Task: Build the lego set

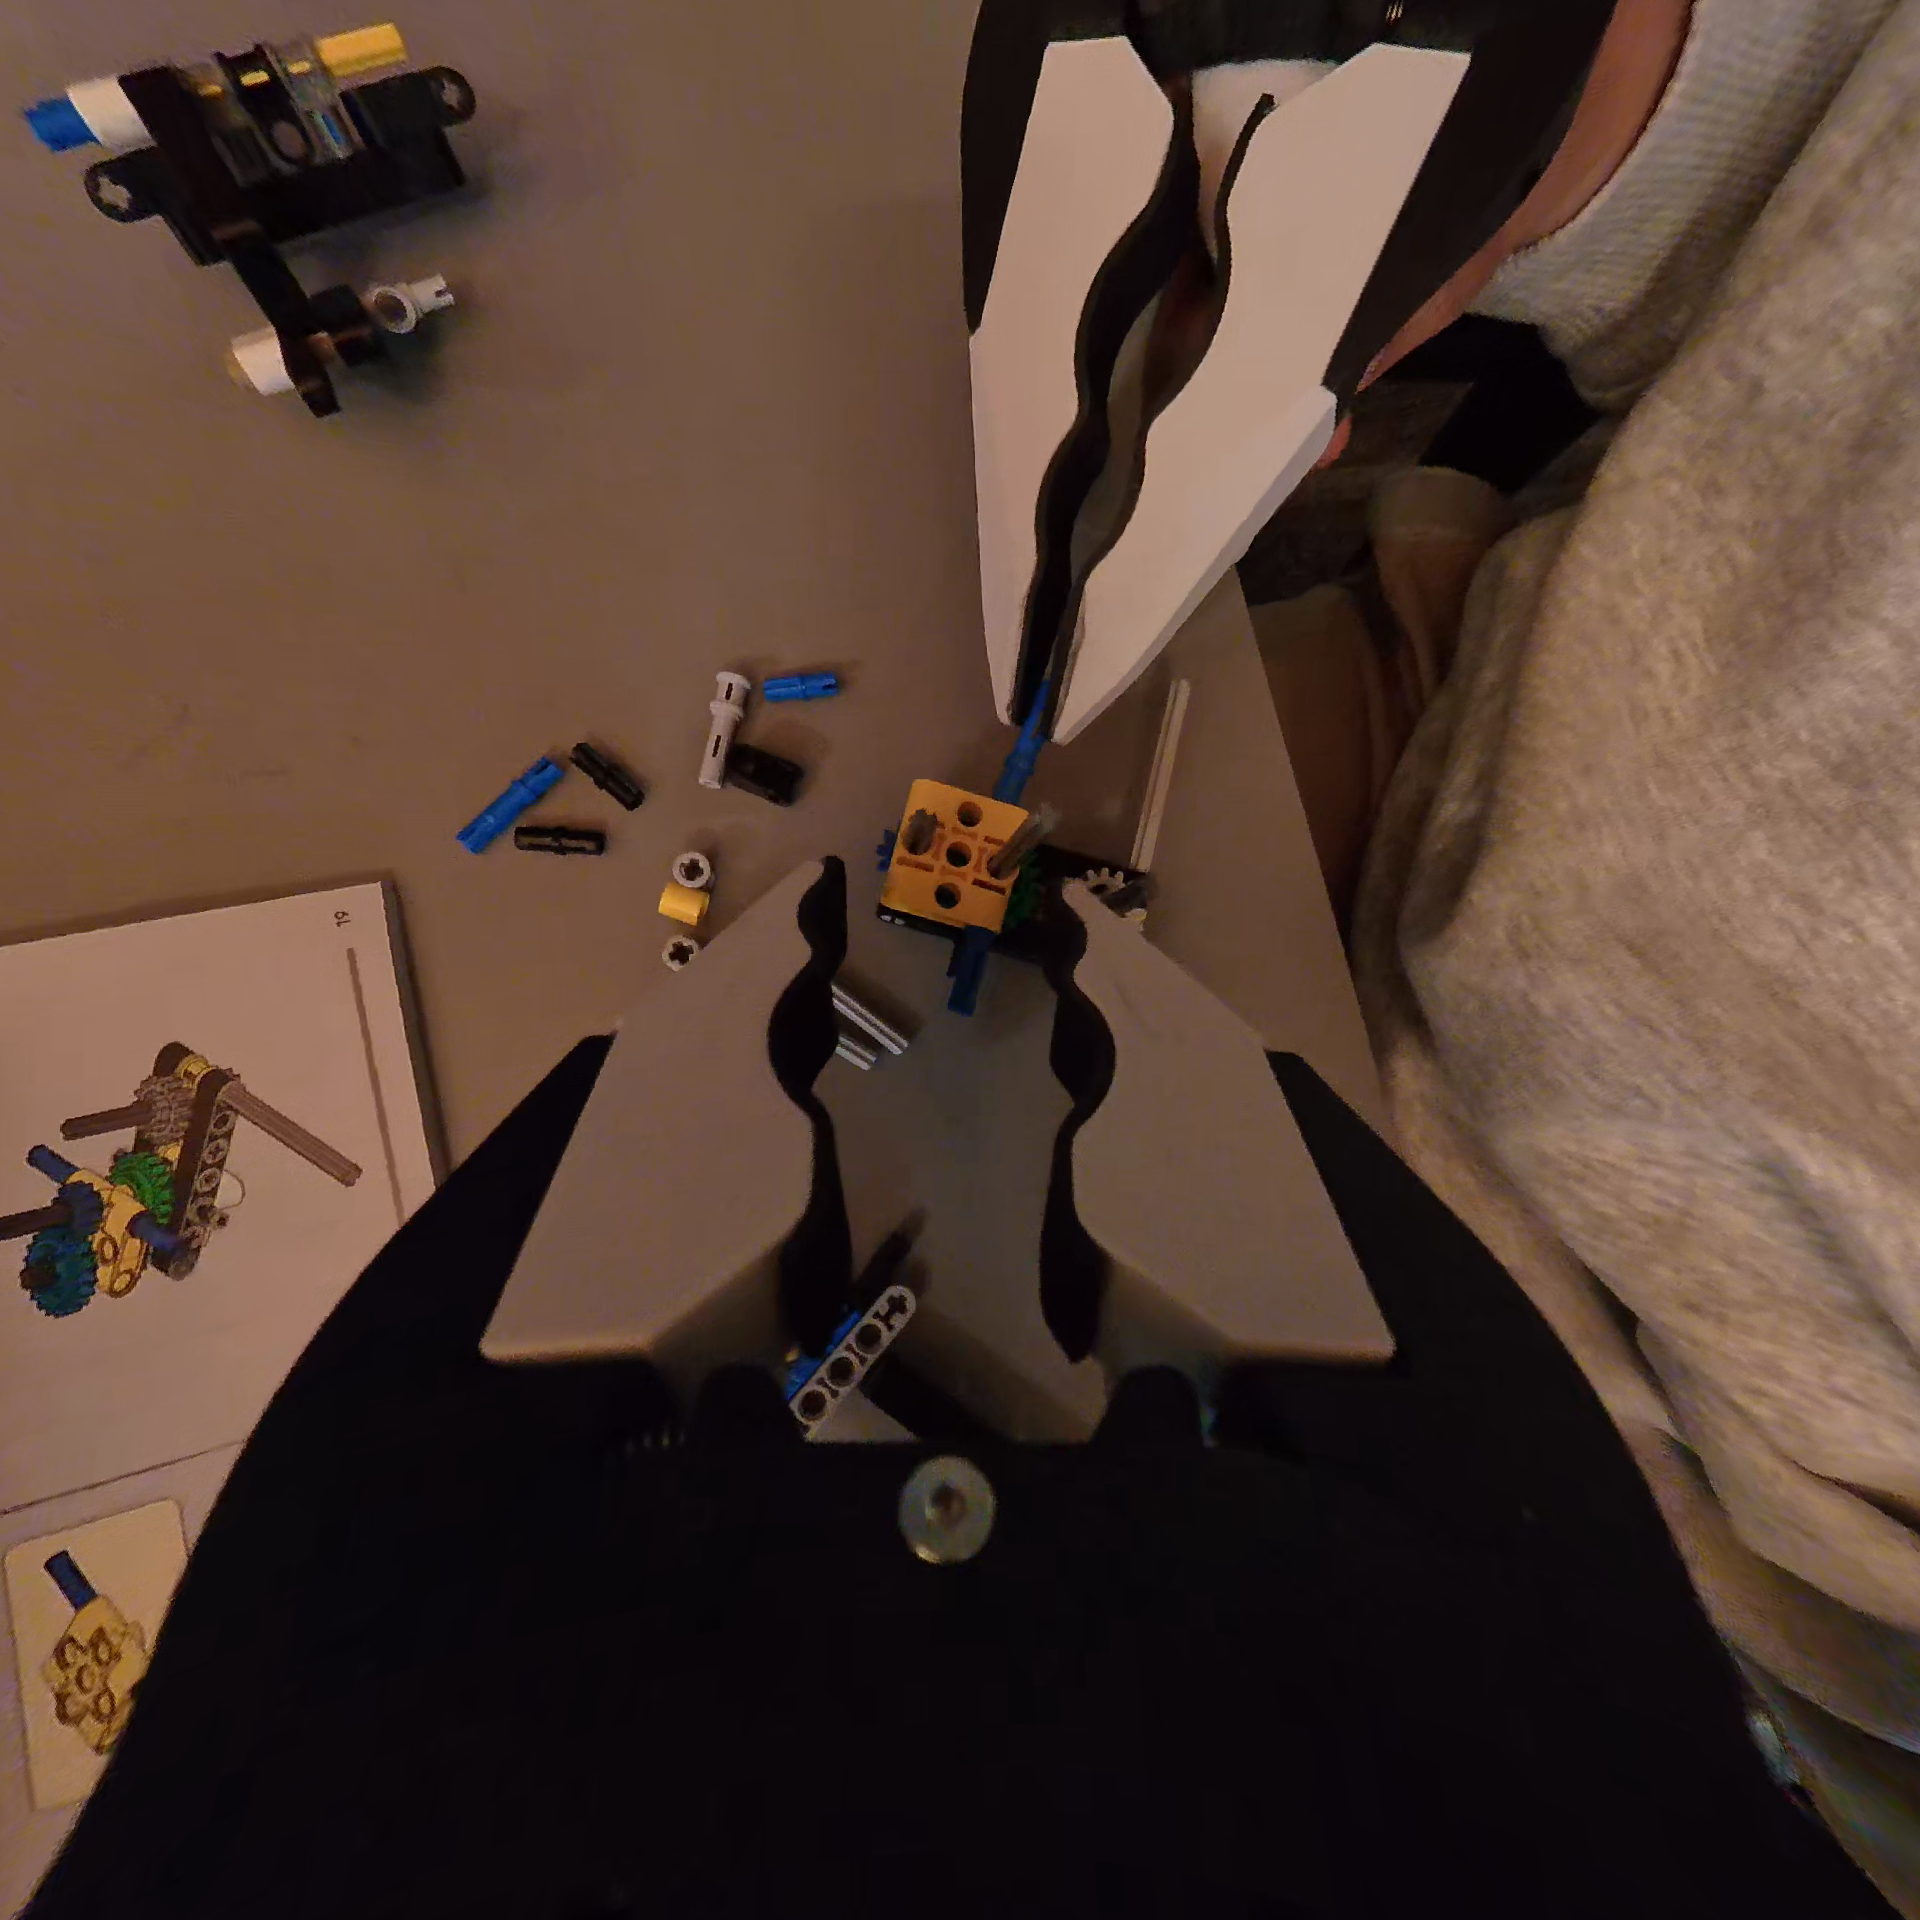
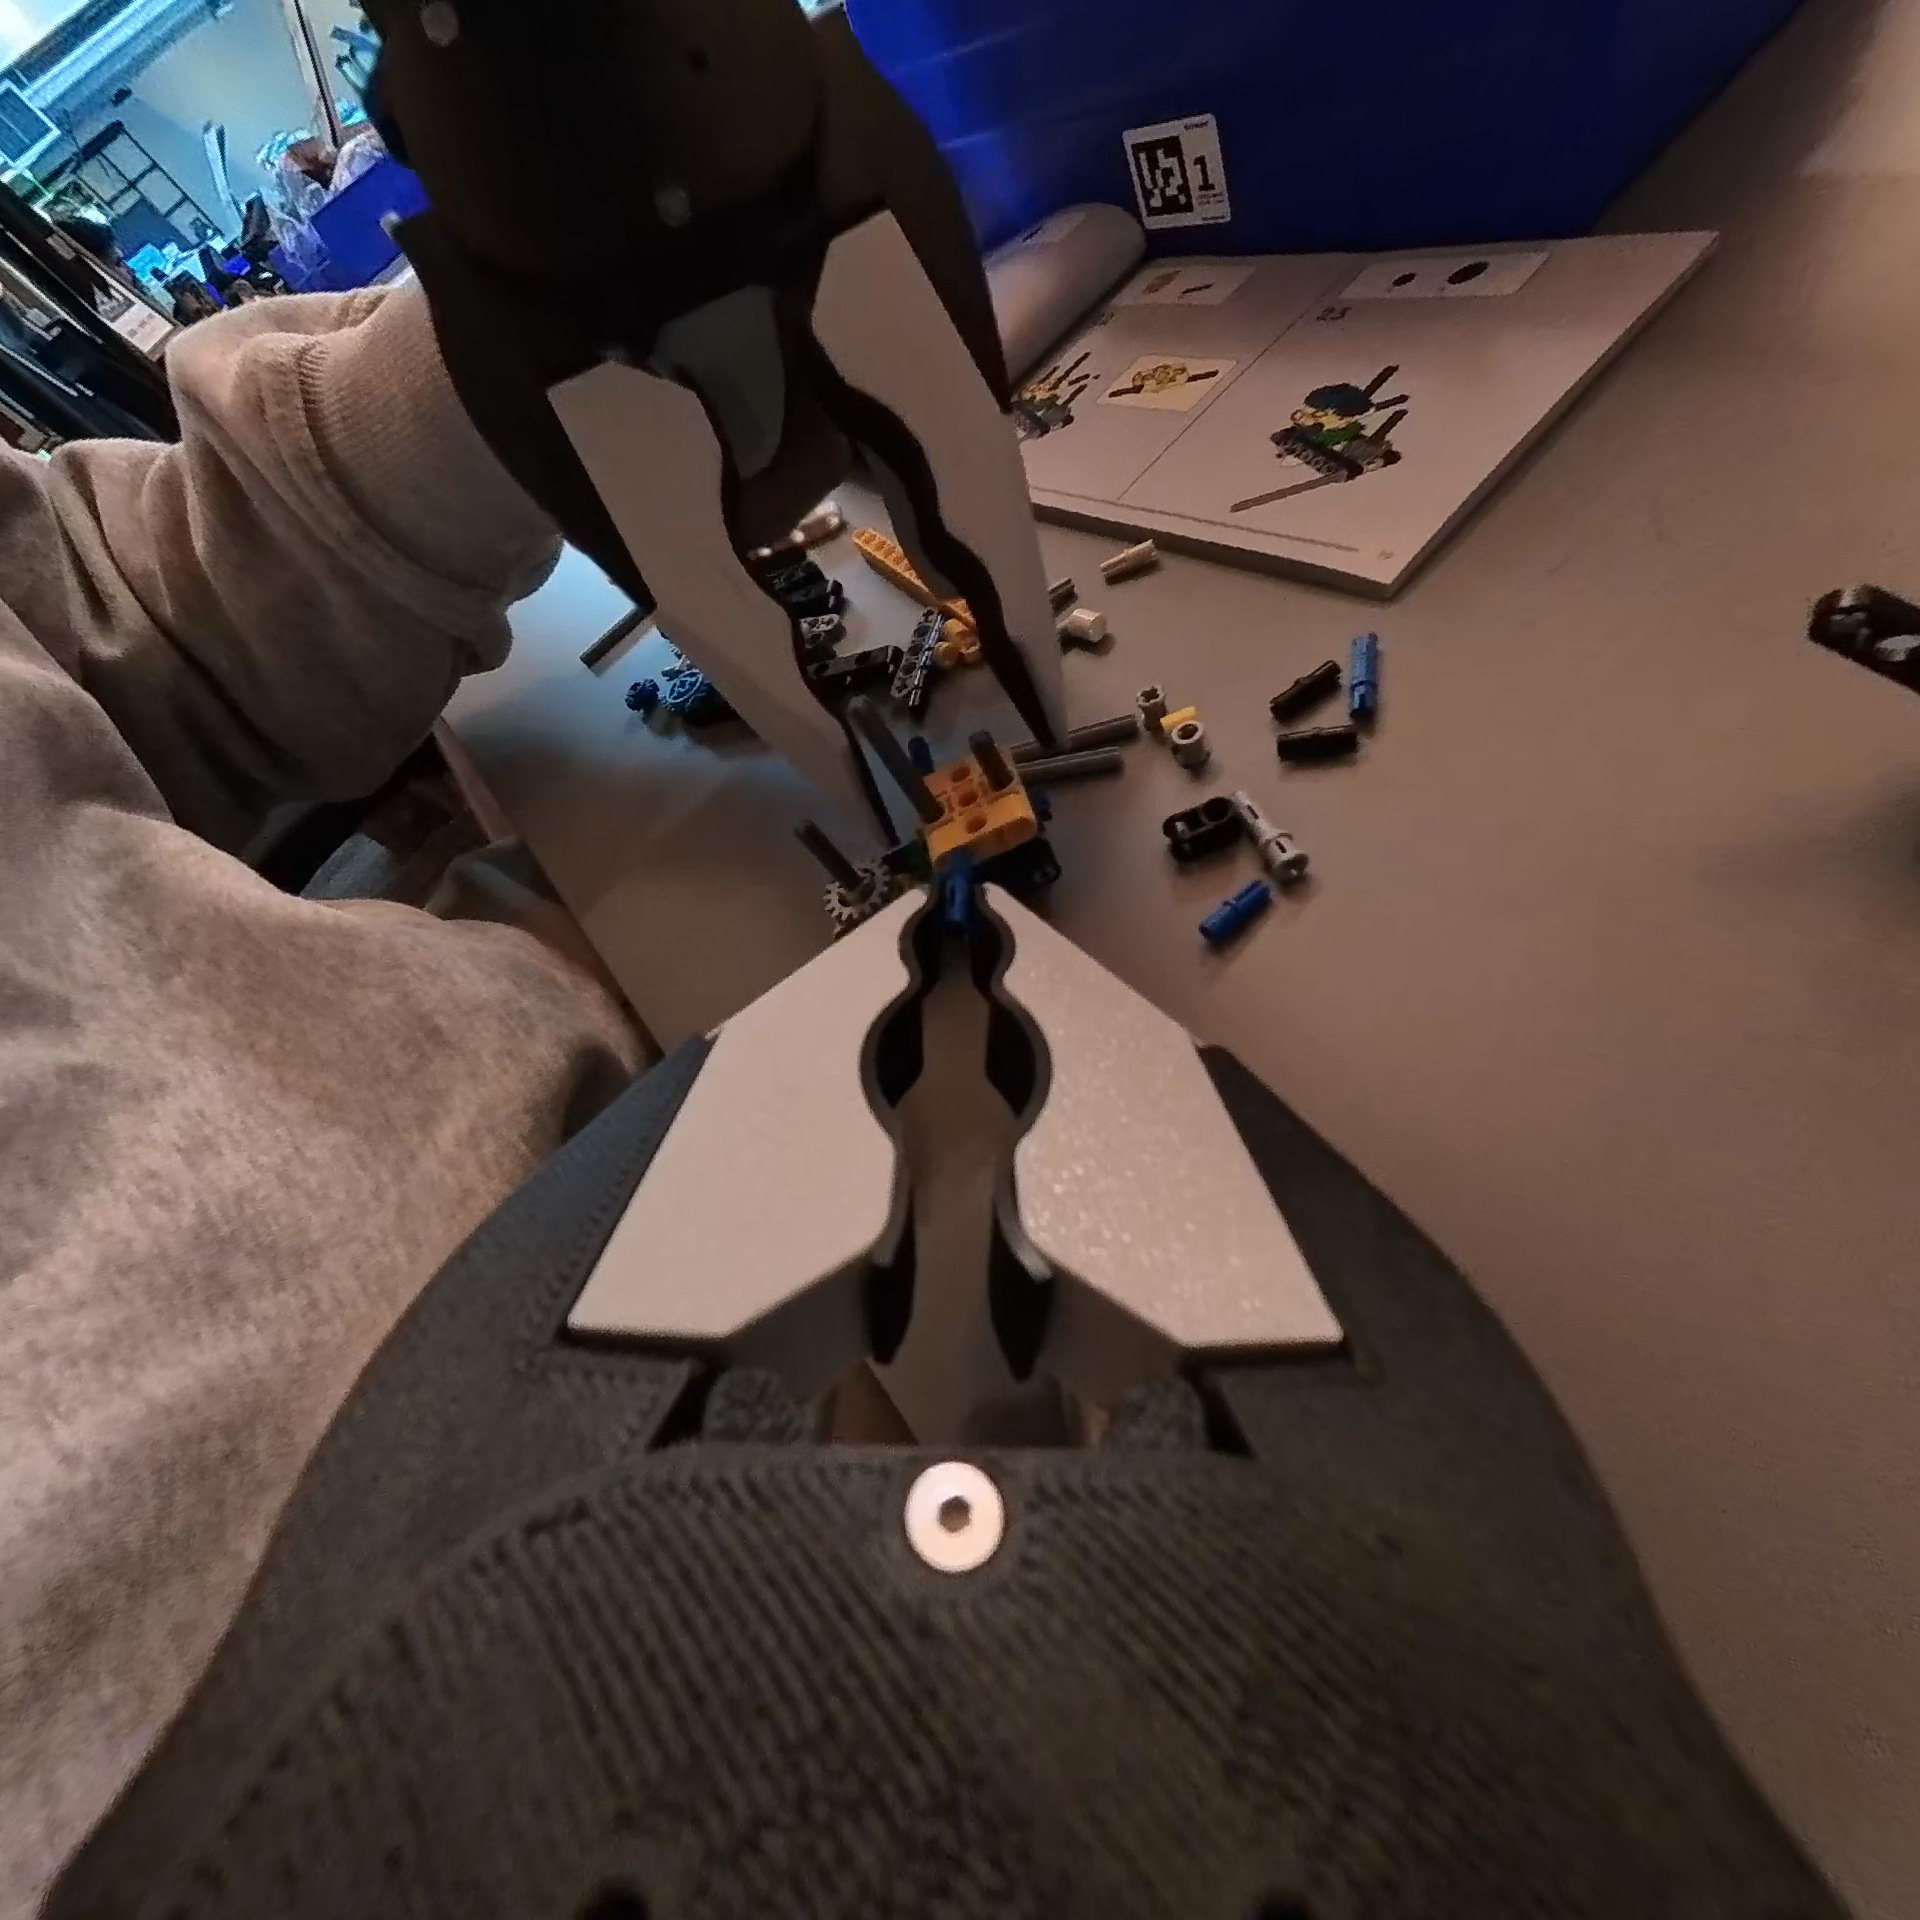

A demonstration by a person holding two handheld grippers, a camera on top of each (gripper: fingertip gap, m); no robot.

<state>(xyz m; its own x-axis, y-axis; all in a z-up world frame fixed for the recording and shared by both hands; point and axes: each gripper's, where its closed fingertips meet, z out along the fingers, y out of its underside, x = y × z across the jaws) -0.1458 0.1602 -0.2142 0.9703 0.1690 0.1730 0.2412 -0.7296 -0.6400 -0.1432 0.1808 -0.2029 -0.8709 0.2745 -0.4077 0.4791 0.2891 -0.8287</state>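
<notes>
yellow holed lego block assembly sits on the grey table; right gripper pinches its blue plastic axle, left gripper spread apart nearby.

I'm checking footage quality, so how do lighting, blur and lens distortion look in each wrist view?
Left wrist view: dim, warm light; the instruction booklet is soft, and the table edge bows. Right wrist view: brighter, cooler, sharp on the right gripper, with background clutter blurred and strong wide-angle stretching.

A blue wall with a black-and-white marker tag stands behind the grey bench, and a beige fleece sleeve lies along its edge.
</notes>
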